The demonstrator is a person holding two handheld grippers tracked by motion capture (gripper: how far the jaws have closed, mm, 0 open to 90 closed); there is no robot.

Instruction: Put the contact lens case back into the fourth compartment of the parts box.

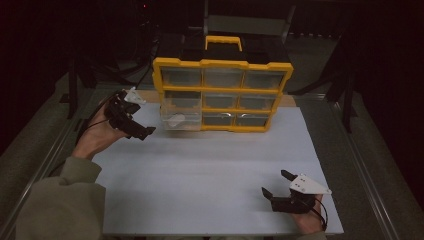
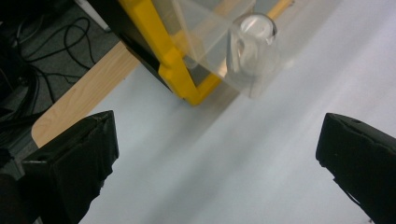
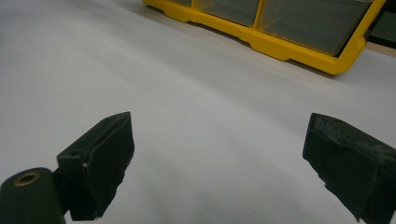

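A yellow drawer cabinet [image 1: 222, 64] with clear drawers stands at the back of the white mat [image 1: 210, 170]. Its lower-left clear drawer [image 1: 176, 119] is pulled out toward me. In the left gripper view that drawer [image 2: 219, 37] juts out of the yellow frame [image 2: 170, 60], with its rounded clear handle [image 2: 252, 46] facing me. My left gripper [image 1: 146, 131] is open, just left of the drawer and apart from it, and its open jaws [image 2: 217, 158] hold nothing. My right gripper [image 1: 275, 182] rests open near the front right of the mat, and its open jaws [image 3: 219, 163] are empty.
A wooden board edge [image 2: 79, 98] runs under the cabinet beyond the mat. Black cables [image 2: 37, 42] lie behind it on the left. A metal table rail [image 1: 365, 170] borders the right side. The cabinet's lower frame [image 3: 280, 44] lies far ahead of the right gripper.
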